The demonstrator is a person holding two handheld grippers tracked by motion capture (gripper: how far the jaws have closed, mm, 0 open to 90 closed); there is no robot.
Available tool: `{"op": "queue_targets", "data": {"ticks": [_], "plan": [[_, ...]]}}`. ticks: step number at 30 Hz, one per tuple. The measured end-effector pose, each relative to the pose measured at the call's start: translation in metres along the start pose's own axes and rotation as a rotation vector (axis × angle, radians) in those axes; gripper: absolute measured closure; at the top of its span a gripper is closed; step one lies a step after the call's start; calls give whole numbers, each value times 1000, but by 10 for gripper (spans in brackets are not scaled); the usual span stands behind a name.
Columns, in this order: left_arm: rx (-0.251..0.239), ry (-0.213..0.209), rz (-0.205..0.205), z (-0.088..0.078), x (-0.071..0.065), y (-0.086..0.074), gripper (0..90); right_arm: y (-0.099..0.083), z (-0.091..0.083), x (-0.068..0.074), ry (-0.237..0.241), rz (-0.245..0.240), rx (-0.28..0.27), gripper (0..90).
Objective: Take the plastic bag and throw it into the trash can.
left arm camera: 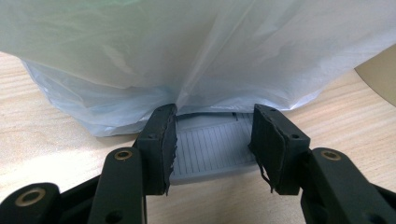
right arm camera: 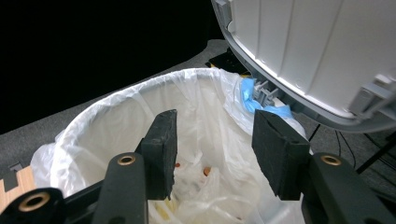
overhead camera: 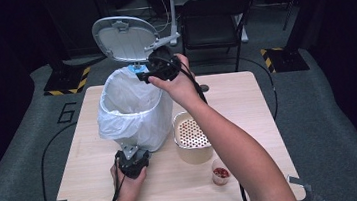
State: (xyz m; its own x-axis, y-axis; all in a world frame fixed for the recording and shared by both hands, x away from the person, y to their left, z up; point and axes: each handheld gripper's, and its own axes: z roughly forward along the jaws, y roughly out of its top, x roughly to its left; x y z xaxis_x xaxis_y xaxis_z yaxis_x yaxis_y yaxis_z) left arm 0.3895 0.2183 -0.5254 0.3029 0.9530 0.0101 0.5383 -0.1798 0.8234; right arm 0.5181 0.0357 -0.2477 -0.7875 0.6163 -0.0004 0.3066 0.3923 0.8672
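On the table point(overhead camera: 249, 123) I count one pedal bin point(overhead camera: 135, 110) with its one lid point(overhead camera: 124, 38) and one white liner bag point(overhead camera: 118, 118). There is also one perforated beige container point(overhead camera: 192, 140), one small cup point(overhead camera: 220, 172) of red bits, and two hand-held grippers.

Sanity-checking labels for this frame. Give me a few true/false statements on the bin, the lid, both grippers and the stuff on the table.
1. The bin lid is raised. True.
2. The right gripper clamps a cup. False: its jaws are open and empty above the lined bin.
3. The left gripper has its jaws on either side of the grey pedal at the bin's base. True.
4. The perforated container lies inside the bin. False: it stands on the table beside the bin.
5. A small cup with red contents stands near the table's front edge. True.
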Motion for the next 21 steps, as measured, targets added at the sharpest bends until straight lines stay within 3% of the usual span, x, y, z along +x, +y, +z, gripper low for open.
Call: {"op": "queue_targets", "data": {"ticks": [7, 14, 19, 20, 21], "plan": [[0, 8, 6, 0, 0, 0, 504, -6, -27, -2, -17, -2, -13, 506], [-2, 8, 6, 0, 0, 0, 504, -23, -51, -15, -39, -33, -12, 508], [-12, 12, 2, 1, 0, 0, 504, -36, -66, -26, -61, -9, -20, 511], [-17, -9, -28, 2, -2, -1, 504, -39, -68, -29, -66, -9, -25, 513], [-12, 14, 3, 1, 0, 0, 504, -42, -70, -31, -72, 7, -24, 513]]}}
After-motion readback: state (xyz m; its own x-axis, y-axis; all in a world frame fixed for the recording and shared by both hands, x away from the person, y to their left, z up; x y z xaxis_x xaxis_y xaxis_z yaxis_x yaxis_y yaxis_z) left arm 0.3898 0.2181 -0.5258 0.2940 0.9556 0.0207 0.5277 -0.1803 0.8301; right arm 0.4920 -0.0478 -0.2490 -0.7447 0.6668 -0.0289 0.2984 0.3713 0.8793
